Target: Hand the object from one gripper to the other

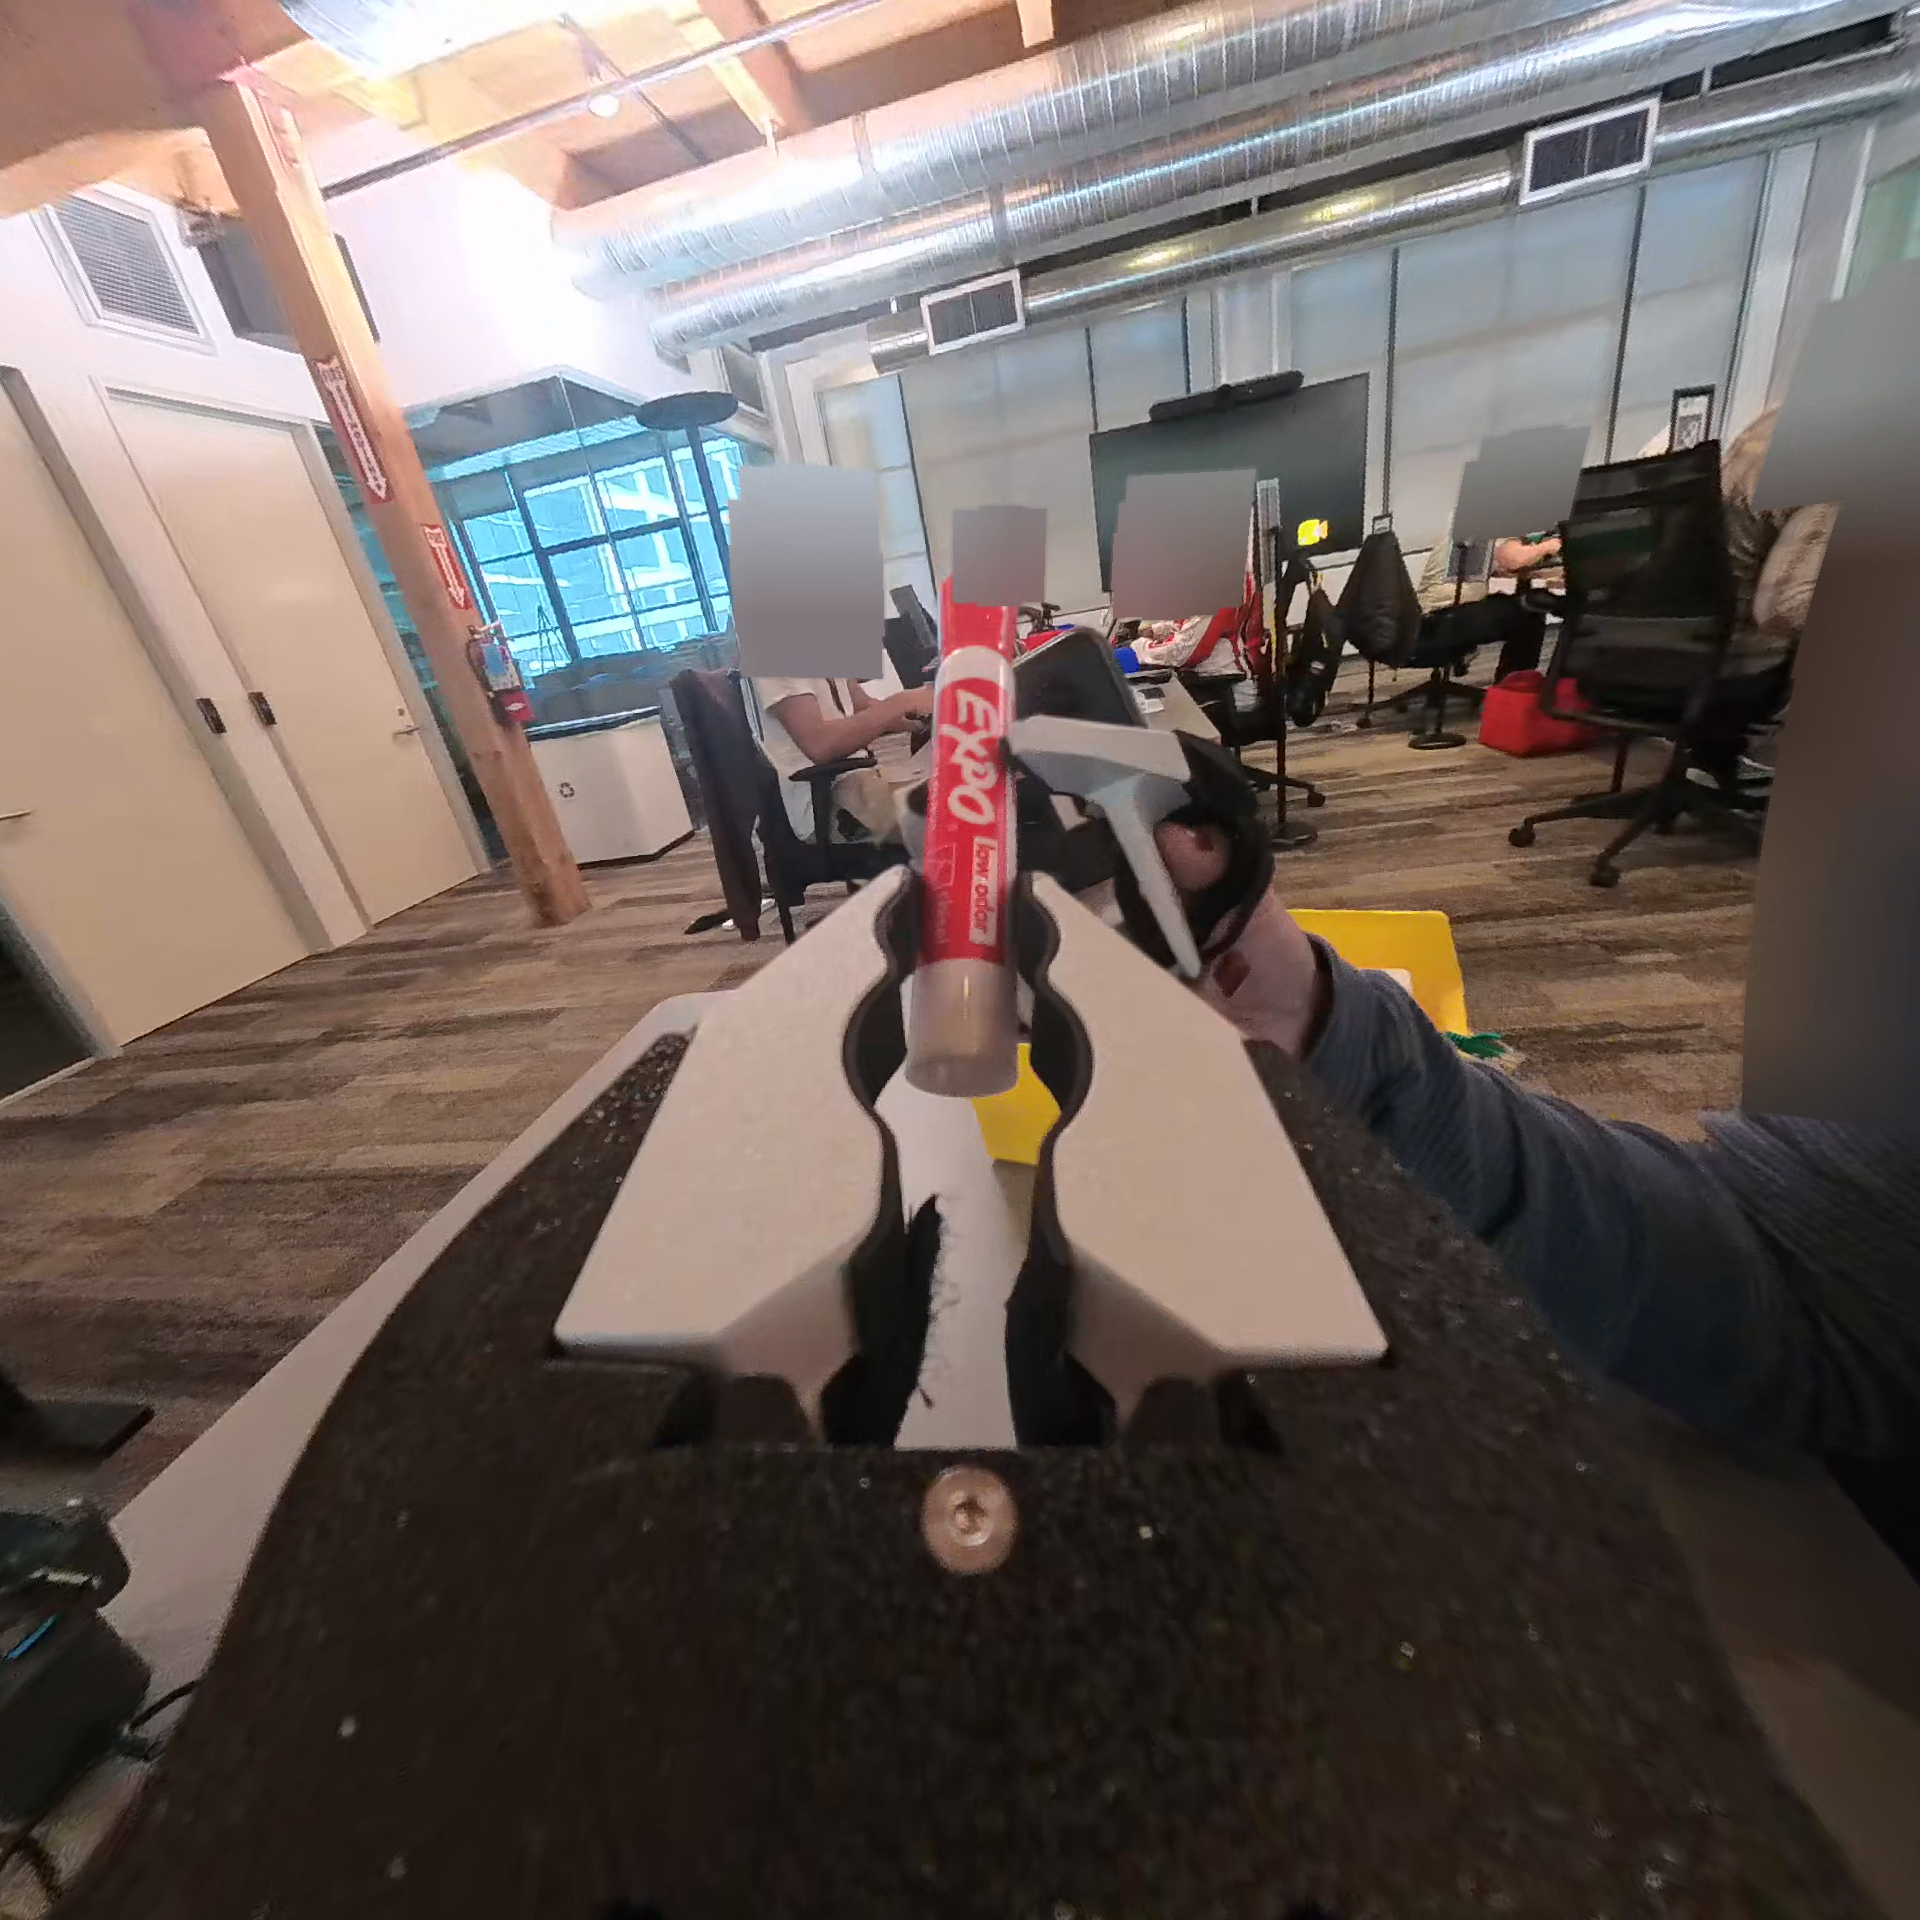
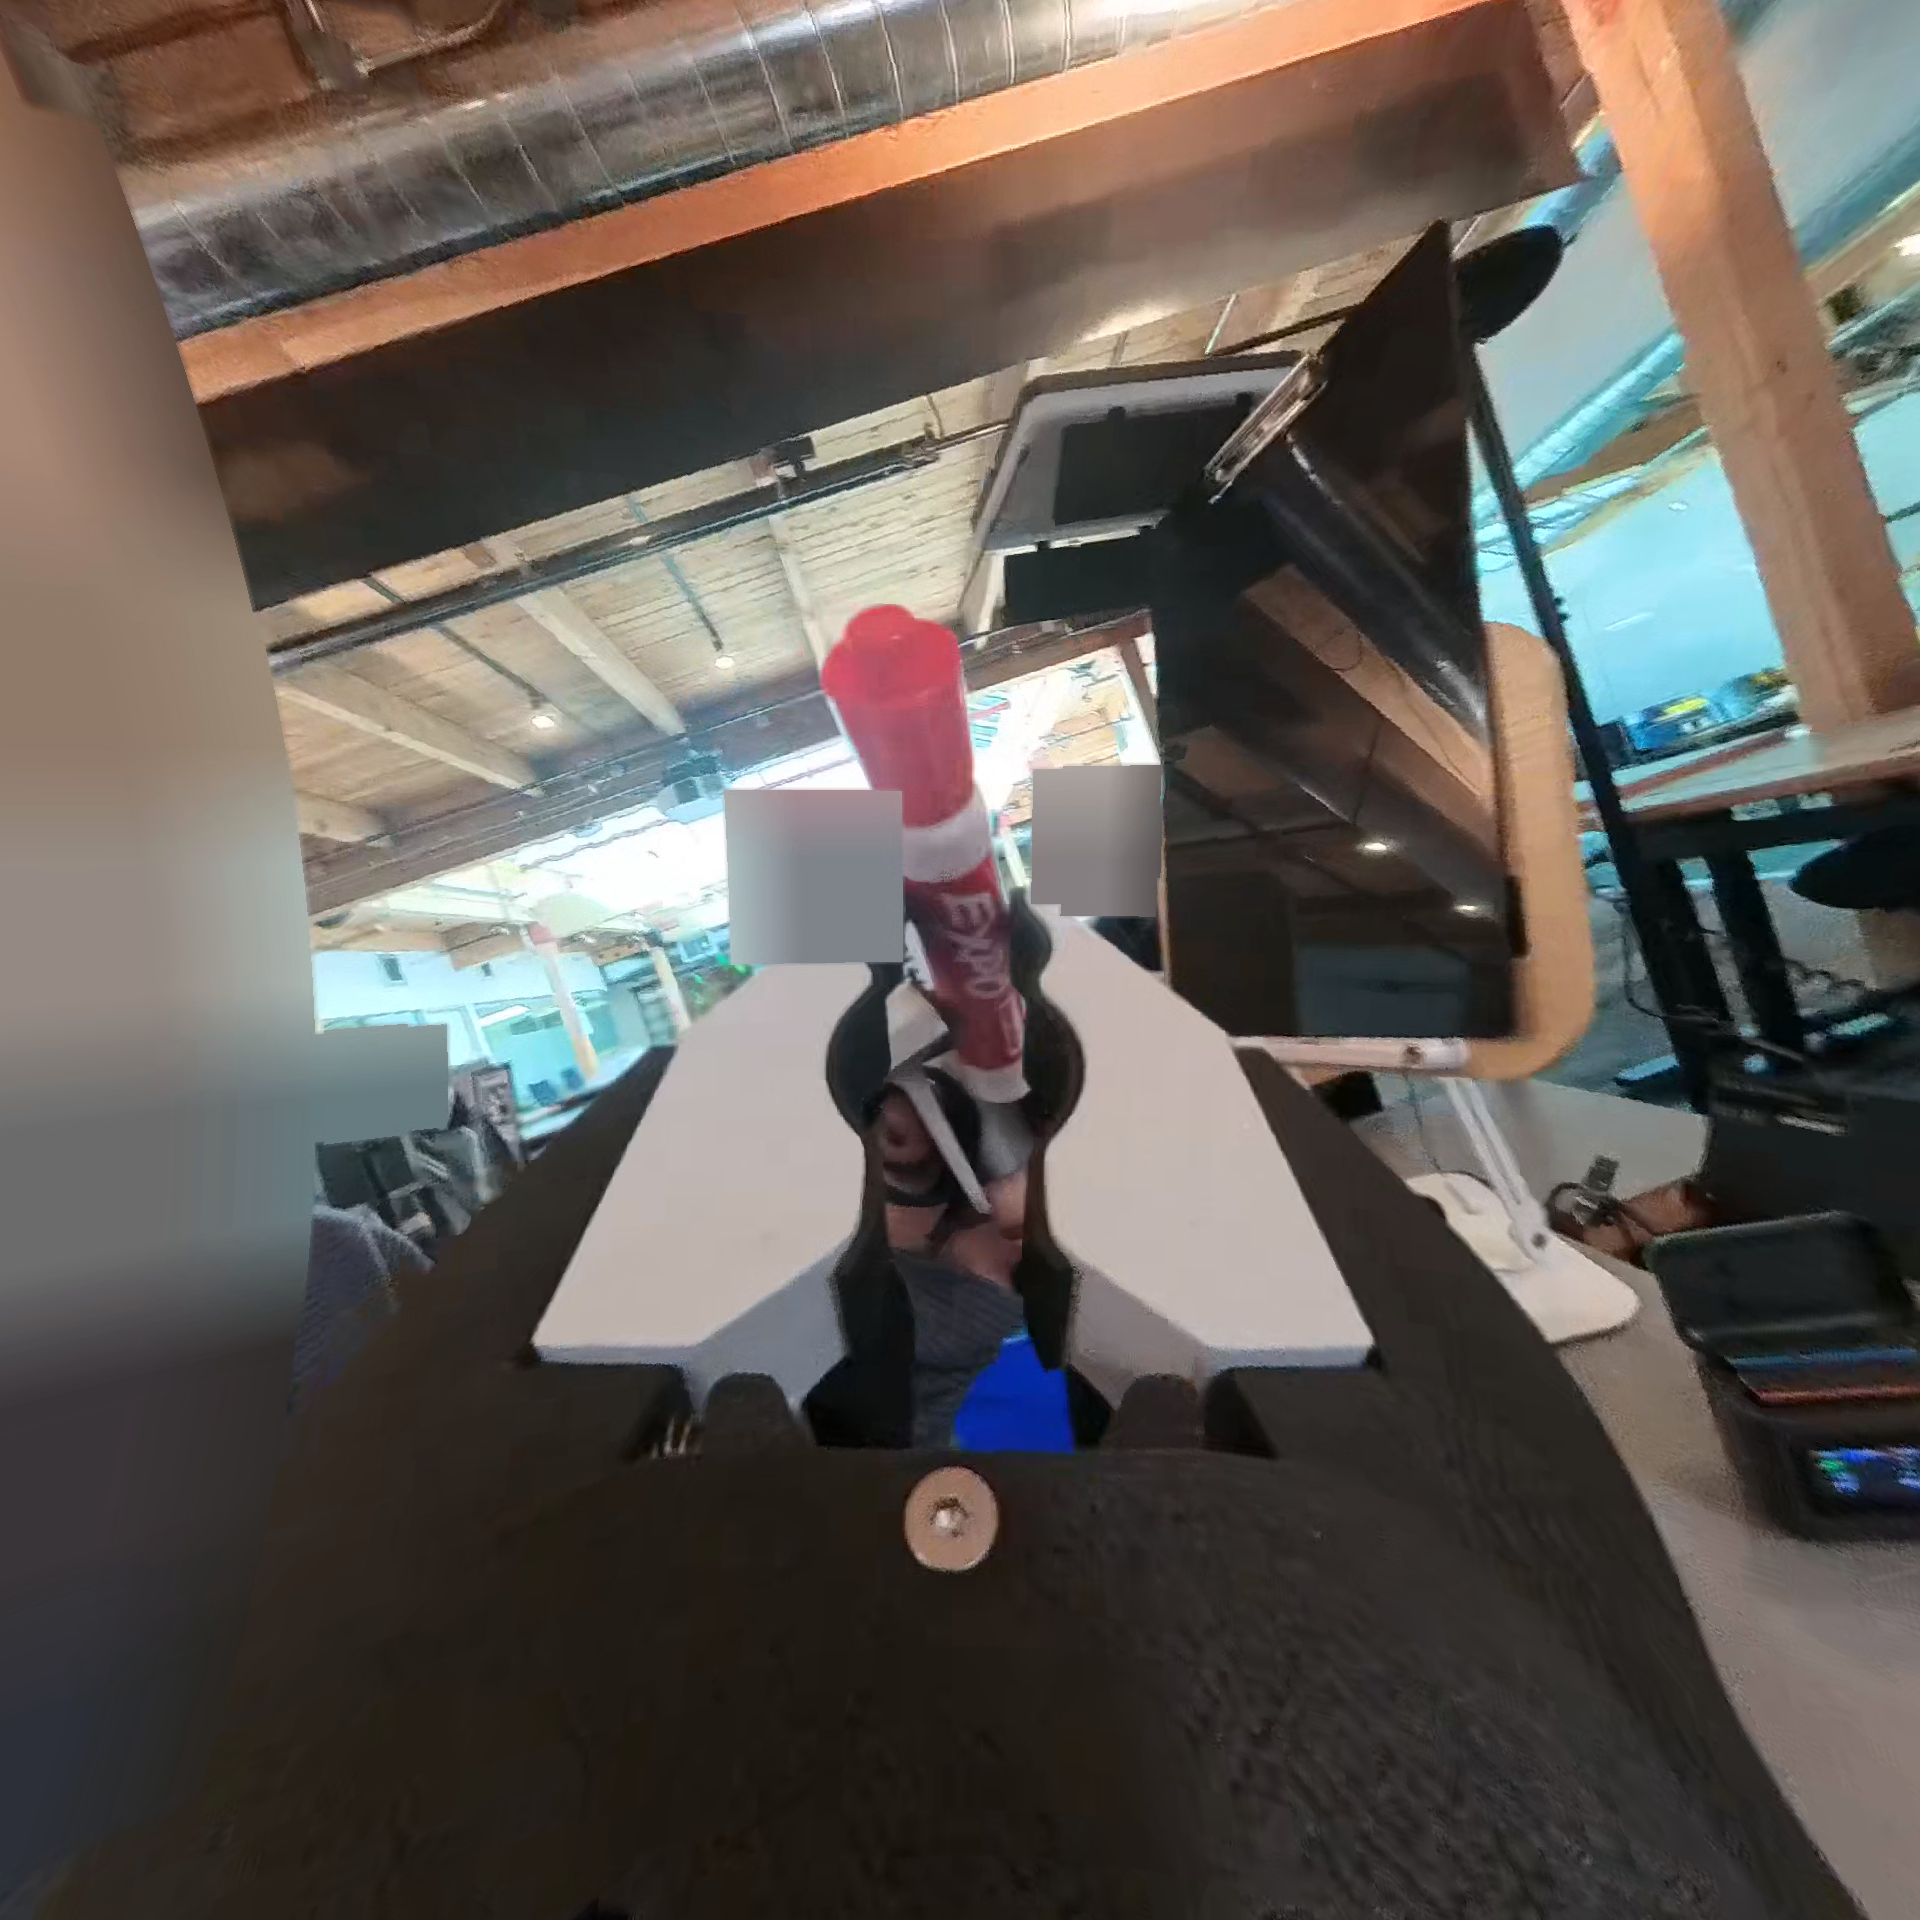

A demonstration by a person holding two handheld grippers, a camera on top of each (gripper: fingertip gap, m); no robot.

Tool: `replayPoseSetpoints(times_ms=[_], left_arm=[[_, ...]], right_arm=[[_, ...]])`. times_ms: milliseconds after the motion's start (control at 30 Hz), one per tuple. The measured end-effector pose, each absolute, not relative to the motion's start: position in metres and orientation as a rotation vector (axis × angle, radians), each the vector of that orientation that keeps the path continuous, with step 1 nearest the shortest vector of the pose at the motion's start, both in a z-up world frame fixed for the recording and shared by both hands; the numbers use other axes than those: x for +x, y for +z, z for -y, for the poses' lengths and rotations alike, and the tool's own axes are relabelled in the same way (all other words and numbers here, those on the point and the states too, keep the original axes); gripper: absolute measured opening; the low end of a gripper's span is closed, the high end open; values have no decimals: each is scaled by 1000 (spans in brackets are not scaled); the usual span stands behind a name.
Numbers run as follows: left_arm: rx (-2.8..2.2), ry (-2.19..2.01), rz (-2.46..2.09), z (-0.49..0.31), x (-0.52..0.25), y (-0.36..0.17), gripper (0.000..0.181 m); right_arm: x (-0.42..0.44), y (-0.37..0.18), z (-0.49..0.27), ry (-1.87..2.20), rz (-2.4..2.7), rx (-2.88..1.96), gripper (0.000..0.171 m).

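A red marker (image 1: 966, 790) with a grey end stands nearly upright between the tips of my left gripper (image 1: 966, 894), which is shut on its lower part. The hand-held right gripper comes in from the right, and one of its grey fingers (image 1: 1101, 764) lies against the marker higher up. In the right wrist view the marker (image 2: 951, 883) points up with its red cap on top, and my right gripper (image 2: 961, 956) is shut around its middle. The left gripper's grey finger (image 2: 951, 1122) shows through the gap below.
A yellow bin (image 1: 1382, 956) sits below the grippers. People sit at desks with office chairs (image 1: 1652, 665) behind, and a wooden post (image 1: 416, 582) stands at the left. A dark screen (image 2: 1340, 727), a white lamp base (image 2: 1538, 1268) and a black case (image 2: 1787, 1340) are at the right. Less than 4 cm separates the two grippers' tips.
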State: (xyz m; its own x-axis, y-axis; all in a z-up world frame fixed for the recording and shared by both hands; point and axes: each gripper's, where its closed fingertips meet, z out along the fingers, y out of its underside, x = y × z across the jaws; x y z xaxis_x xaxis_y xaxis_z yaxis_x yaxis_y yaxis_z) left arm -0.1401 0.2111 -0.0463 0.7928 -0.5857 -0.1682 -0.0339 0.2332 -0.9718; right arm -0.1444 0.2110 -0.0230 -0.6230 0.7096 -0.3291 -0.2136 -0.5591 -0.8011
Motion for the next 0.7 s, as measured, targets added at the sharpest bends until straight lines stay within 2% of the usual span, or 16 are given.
replayPoseSetpoints(times_ms=[133, 167, 233, 300, 533, 633, 700], left_arm=[[-1359, -392, -537, -217, -143, -52, 17], [-1367, -354, -525, -219, -145, -53, 22], [-1354, -281, -505, -222, -148, -49, 48], [-1330, -209, -511, -223, -146, -45, 59], [-1192, 143, -575, -223, -129, -29, 47], [-1190, 255, -585, -228, -121, -30, 46], [-1213, 315, -597, -234, -119, -35, 37]], right_arm=[[-147, -30, -219, 1945, 1060, -885, 15], [-147, -30, -224, 1861, 1048, -888, 15], [-150, -36, -240, 1635, 1033, -912, 16], [-150, -39, -257, 1342, 1015, -902, 16], [-142, -35, -271, 360, 1008, -616, 15], [-151, -39, -260, 285, 1038, -547, 15], [-155, -41, -256, 291, 1051, -537, 16]])
